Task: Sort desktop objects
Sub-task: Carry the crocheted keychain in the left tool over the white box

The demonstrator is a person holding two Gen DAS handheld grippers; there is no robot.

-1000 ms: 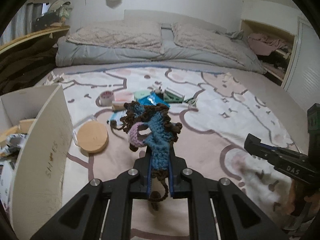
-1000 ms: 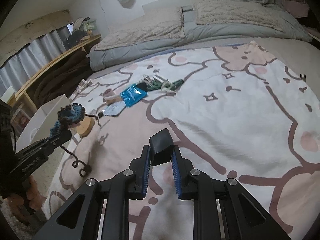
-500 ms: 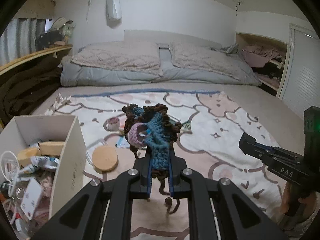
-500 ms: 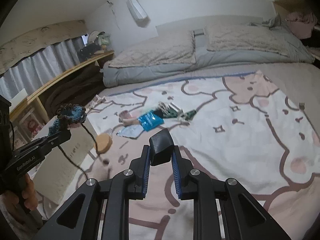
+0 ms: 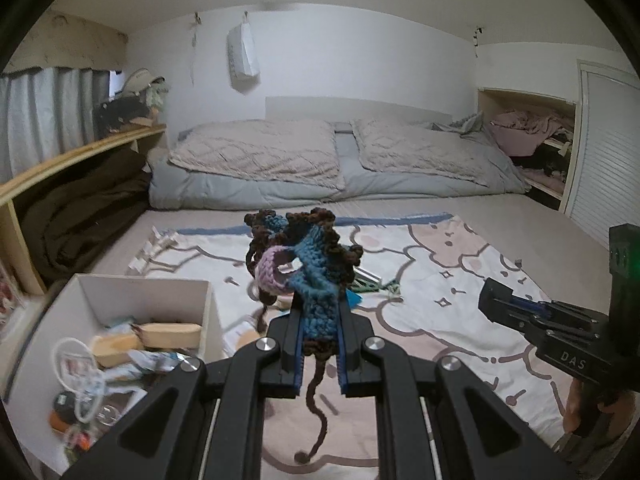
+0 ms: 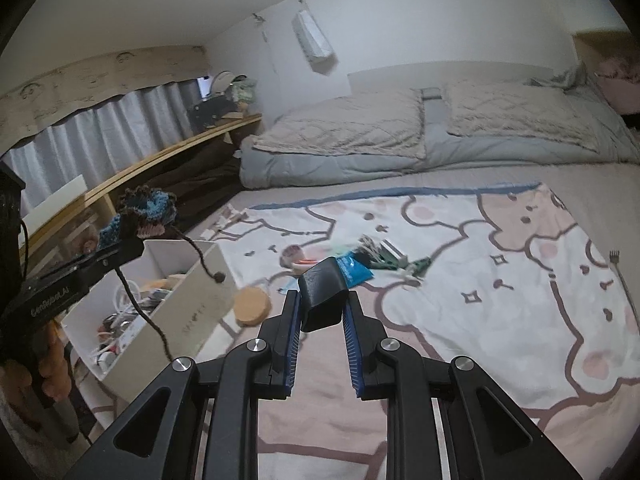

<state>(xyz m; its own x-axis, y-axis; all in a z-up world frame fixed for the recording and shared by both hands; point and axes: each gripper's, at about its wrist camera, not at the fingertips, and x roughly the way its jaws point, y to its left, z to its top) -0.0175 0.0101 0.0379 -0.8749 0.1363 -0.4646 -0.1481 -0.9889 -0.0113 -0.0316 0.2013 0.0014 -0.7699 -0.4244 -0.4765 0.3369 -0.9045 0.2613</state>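
My left gripper point(image 5: 319, 322) is shut on a blue, brown and pink crocheted piece point(image 5: 304, 256) with a dangling brown cord, held in the air to the right of the white storage box point(image 5: 208, 312). It also shows in the right wrist view point(image 6: 144, 216), above the box point(image 6: 200, 304). My right gripper point(image 6: 320, 304) is shut on a small black block point(image 6: 322, 296), held above the blanket. It shows at the right of the left wrist view point(image 5: 496, 304). The box holds several items, among them wooden pieces and white cables.
On the cartoon-print blanket point(image 6: 500, 280) lie a round cork coaster point(image 6: 251, 305), a blue packet point(image 6: 354, 268), a tape roll point(image 6: 294, 254) and green clips point(image 6: 396, 262). A small fork point(image 6: 618, 268) lies at the right. Pillows and a wooden shelf point(image 5: 72, 160) stand behind.
Both grippers have risen and tilted up. My left gripper has carried the crocheted piece left, towards the box, which now shows its inside. The right gripper still holds the black block.
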